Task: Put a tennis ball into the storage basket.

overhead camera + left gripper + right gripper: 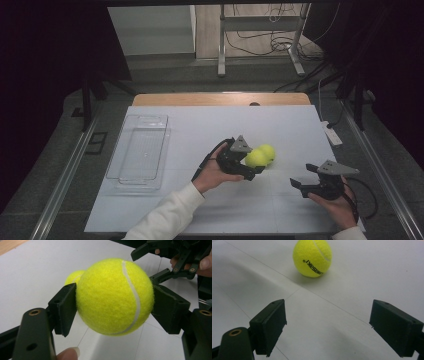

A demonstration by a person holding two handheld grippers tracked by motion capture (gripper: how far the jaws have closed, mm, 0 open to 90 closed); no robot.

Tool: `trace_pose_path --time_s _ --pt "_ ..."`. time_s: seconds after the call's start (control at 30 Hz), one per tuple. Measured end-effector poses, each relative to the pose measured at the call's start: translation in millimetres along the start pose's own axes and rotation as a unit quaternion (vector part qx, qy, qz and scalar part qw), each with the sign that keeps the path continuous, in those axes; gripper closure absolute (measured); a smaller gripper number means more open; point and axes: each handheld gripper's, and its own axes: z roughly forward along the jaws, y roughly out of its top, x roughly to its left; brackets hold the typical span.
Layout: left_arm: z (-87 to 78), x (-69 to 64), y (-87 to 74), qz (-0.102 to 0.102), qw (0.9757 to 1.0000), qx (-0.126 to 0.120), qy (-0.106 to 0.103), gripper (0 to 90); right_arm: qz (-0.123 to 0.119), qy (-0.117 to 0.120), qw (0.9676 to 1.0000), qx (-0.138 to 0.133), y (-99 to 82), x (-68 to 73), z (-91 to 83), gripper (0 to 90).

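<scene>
My left gripper (253, 162) is shut on a yellow tennis ball (255, 158) near the middle of the table. In the left gripper view the black pads (63, 308) press on both sides of that ball (112, 296). A second tennis ball (269, 151) lies just behind it, touching or nearly touching, and its edge (73, 277) peeks out past the held ball. My right gripper (304, 176) rests low at the front right, open with nothing between its jaws. In the right gripper view (329, 327) that second ball (312, 258) lies on the white surface ahead.
A clear plastic tray (140, 150) lies on the left part of the white table top (210, 120). A white power strip (331, 132) sits at the right edge. Metal stand legs and cables are on the floor beyond the table.
</scene>
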Motion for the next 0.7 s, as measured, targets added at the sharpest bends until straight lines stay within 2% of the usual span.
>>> trace_pose_path --time_s 0.33,0.57,0.7 --pt "-9.1 5.2 2.0 -0.001 0.9999 -0.009 0.008 26.9 0.000 0.003 1.0000 -0.002 0.9 1.3 1.0 14.0" --pt "-21.8 14.1 2.9 -0.006 0.9993 -0.021 0.032 26.9 0.004 0.006 1.0000 -0.004 1.3 1.8 0.4 14.0" --pt "-28.2 18.5 3.5 -0.009 0.9988 -0.028 0.038 26.9 0.004 0.007 1.0000 -0.004 1.4 2.1 0.4 14.0"
